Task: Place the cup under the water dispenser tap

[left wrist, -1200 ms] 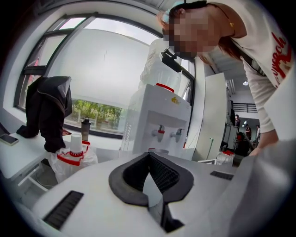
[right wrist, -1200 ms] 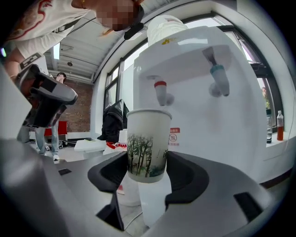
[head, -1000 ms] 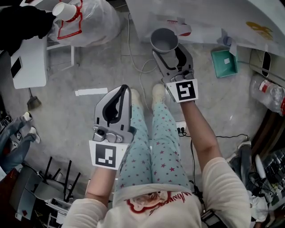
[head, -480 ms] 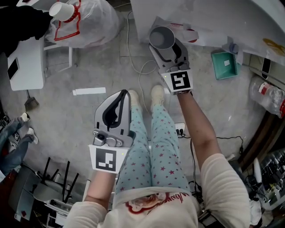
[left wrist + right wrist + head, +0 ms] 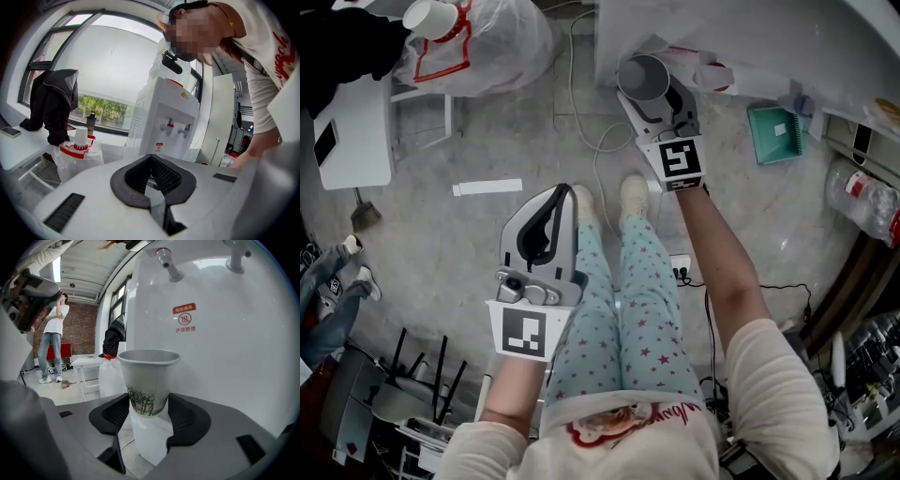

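Right tongs: clamped on the lower part of the cup, one pad on each side, the rim and upper wall standing free above them.
Left tongs: closed together, nothing between them; held low and back over the person's lap, well apart from the water dispenser.
Cup place: carried in the air by the right tongs, just in front of the dispenser's white face; in the head view it is seen at the dispenser's front edge.
Cup axis: long axis vertical, mouth up, no tilt made out.
Key relation: the red tap lies above the cup and slightly to its right; the second tap lies further right. Whether the rim is already under the spout cannot be told.
Nearer hand: the right one, judged the only hand needed.
Step judged: final lining-up under the tap, cup not yet set down.
Next move judged: a small shift toward the dispenser and rightward, cup kept upright, then release.
Risk judged: thin cup wall may be crushed or tipped on release.
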{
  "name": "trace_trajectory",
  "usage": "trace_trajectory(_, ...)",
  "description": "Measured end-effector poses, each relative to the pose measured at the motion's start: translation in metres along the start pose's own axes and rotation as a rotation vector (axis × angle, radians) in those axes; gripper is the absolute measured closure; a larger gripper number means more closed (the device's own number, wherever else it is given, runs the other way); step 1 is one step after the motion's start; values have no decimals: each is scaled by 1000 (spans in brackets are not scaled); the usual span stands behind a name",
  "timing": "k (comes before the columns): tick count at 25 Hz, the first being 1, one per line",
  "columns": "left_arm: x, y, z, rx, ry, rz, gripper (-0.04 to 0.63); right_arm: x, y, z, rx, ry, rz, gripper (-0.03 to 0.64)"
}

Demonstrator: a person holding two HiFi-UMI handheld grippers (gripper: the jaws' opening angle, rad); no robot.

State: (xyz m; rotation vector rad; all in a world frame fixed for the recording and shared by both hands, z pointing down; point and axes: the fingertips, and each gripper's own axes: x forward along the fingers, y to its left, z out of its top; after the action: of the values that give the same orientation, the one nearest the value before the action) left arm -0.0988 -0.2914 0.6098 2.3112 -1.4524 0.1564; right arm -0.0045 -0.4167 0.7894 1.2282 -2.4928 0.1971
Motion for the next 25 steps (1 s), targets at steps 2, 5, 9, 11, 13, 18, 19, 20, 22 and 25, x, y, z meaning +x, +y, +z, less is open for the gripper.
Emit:
trace_trajectory(2,1,1,0,1,2,-2,575,1,-1,0,4,2,-7,348)
trace_trajectory(5,2,1,-1,0,6,-4,575,1,-1,0,-3,10,-14,348)
trace_trajectory(9,2,0,-1,-4,9,-9,575,3,0,-5,-17,49,-10,348)
trace_trajectory(11,3,0,-2,-7,15,-12,575,3,1,-6,-21,62,-8,348)
trace_trajectory(13,3,-2,-3,-3,20,-16,575,3,2,-6,-19,59,-7,346)
trace_trajectory(18,1,-1,-8,-1,36,-17,574,-1,1,-12,-17,74,-27,313)
trace_trajectory(19,1,-1,-9,1,39,-17,575,-3,1,-14,-15,77,-32,310)
trace_trajectory(20,1,0,-9,3,40,-17,575,-5,0,-16,-11,81,-37,305)
trace_trajectory(22,3,1,-9,6,41,-15,575,-9,-3,-18,5,84,-42,301)
trace_trajectory(25,5,0,-5,8,38,-18,574,-19,-3,-13,40,64,-41,301)
